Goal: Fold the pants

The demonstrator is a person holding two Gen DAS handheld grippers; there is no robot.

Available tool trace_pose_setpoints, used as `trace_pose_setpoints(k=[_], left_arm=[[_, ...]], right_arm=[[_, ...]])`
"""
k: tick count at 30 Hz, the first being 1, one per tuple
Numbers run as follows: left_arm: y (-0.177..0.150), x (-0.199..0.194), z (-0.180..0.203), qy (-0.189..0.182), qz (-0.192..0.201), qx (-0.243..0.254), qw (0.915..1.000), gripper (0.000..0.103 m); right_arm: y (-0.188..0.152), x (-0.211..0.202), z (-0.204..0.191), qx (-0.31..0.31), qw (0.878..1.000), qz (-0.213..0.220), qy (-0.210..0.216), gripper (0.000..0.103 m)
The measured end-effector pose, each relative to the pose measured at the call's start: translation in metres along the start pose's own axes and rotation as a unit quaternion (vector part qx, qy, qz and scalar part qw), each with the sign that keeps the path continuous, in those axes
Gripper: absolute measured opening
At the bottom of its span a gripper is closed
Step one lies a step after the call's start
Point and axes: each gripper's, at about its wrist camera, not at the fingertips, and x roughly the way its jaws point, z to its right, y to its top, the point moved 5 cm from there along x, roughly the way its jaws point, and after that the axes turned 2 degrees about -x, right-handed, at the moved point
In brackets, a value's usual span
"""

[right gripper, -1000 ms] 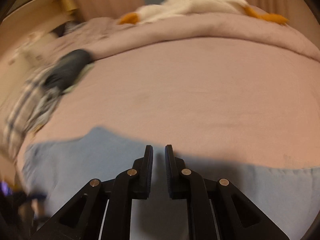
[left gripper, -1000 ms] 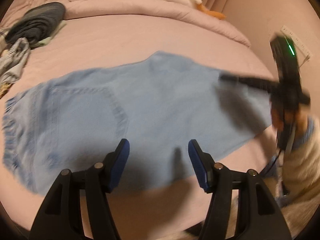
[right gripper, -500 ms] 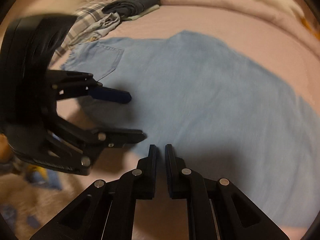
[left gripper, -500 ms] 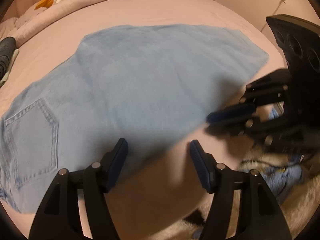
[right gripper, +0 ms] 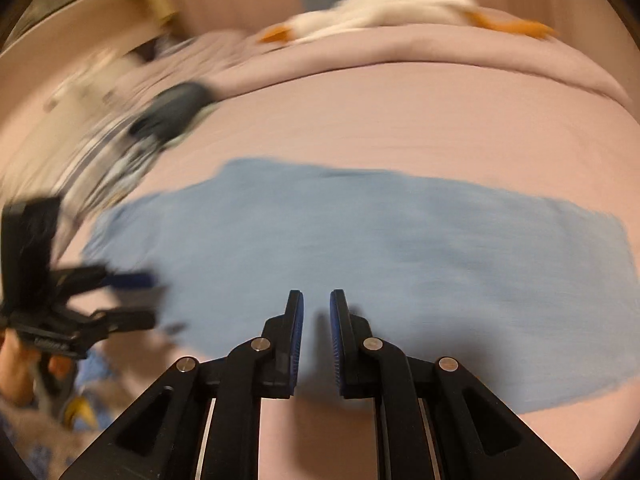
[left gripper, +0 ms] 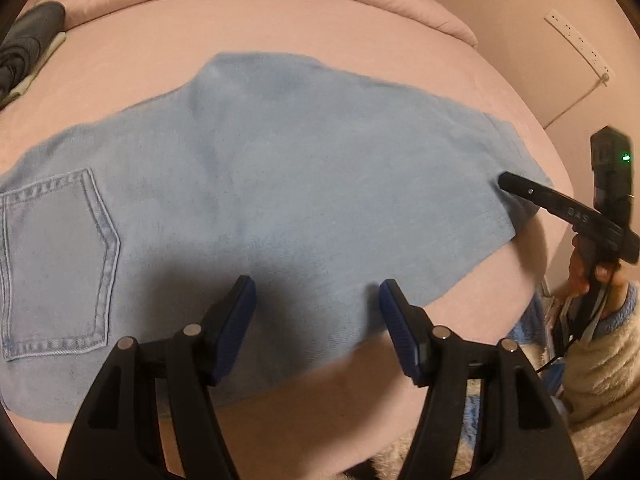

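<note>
Light blue denim pants [left gripper: 280, 184] lie flat on the pink bed, back pocket [left gripper: 56, 264] at the left. My left gripper [left gripper: 316, 300] is open and empty, hovering over the pants' near edge. My right gripper [right gripper: 316, 320] is nearly shut with a narrow gap and holds nothing, just above the near edge of the pants [right gripper: 360, 248]. The right gripper also shows in the left wrist view [left gripper: 508, 182], its tip at the pants' right end. The left gripper shows open at the left of the right wrist view [right gripper: 140, 300].
A pink bed [left gripper: 280, 40] carries a rolled duvet [right gripper: 400, 52] with a white goose plush [right gripper: 384, 4] at the far side. Dark folded clothes [left gripper: 28, 40] and plaid fabric [right gripper: 108, 160] lie at the left. A wall power strip [left gripper: 576, 40] is at the right.
Both grippers swung back toward the bed from facing each other. The left now looks over the middle of the pants; the right's tip is at the pants' right end.
</note>
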Motion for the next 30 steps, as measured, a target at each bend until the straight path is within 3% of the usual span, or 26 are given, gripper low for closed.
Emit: trace_pose_setpoints(k=[3, 5, 9, 13, 18, 21, 23, 30], left_arm=[[-0.002, 0.003, 0.002, 0.010, -0.007, 0.012, 0.9999, 0.065], [0.006, 0.007, 0.001, 0.012, -0.013, 0.007, 0.9998, 0.065], [0.018, 0.008, 0.006, 0.028, -0.024, -0.004, 0.9993, 0.066], [0.033, 0.009, 0.024, 0.047, -0.013, 0.017, 0.9987, 0.066], [0.048, 0.019, 0.049, 0.069, -0.002, 0.057, 0.9960, 0.066], [0.054, 0.024, 0.060, 0.075, 0.003, 0.072, 0.9946, 0.066], [0.060, 0.029, 0.063, 0.077, 0.006, 0.077, 0.9941, 0.066], [0.063, 0.039, 0.077, 0.083, 0.011, 0.083, 0.9930, 0.066]], right_arm=[[-0.016, -0.007, 0.048, 0.054, 0.998, -0.001, -0.043, 0.012], [-0.025, -0.019, 0.074, 0.100, 0.994, 0.019, -0.036, 0.011], [-0.034, -0.046, 0.136, 0.212, 0.973, 0.070, -0.055, 0.011], [-0.033, -0.062, 0.163, 0.256, 0.957, 0.099, -0.091, 0.011], [-0.032, -0.072, 0.161, 0.270, 0.952, 0.116, -0.080, 0.017], [-0.039, -0.083, 0.169, 0.279, 0.950, 0.127, -0.058, 0.030], [-0.051, -0.093, 0.178, 0.289, 0.948, 0.130, -0.042, 0.046], [-0.072, -0.099, 0.190, 0.347, 0.930, 0.115, 0.036, 0.050]])
